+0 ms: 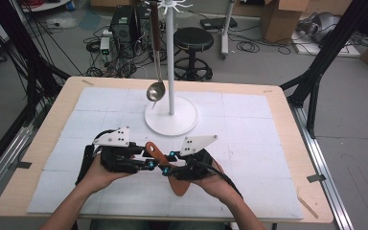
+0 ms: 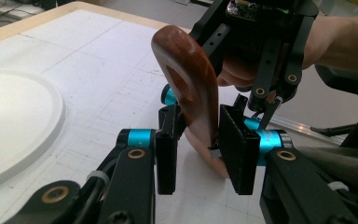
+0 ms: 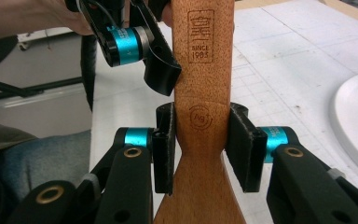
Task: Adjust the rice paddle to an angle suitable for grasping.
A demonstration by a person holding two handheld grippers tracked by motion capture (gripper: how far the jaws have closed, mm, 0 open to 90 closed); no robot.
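Note:
A wooden spatula [image 1: 165, 165] is held above the mat between both grippers, blade toward me and handle slanting up to the left. My right gripper [image 3: 201, 112] is shut on its narrow neck, both pads pressing the sides just under a round stamp. My left gripper [image 2: 200, 116] is shut on the rounded handle end [image 2: 189, 70], which has a hanging hole. In the high view the left gripper [image 1: 149, 160] and the right gripper [image 1: 165, 168] meet tip to tip at the spatula. The blade's lower part is hidden by the right hand.
A white rack stands behind on a round base [image 1: 172, 120] with a tall pole [image 1: 170, 57]. A metal ladle [image 1: 155, 90] hangs from it beside the pole. A pale gridded mat [image 1: 249, 124] covers the wooden table. Stools, boxes and cables lie on the floor beyond.

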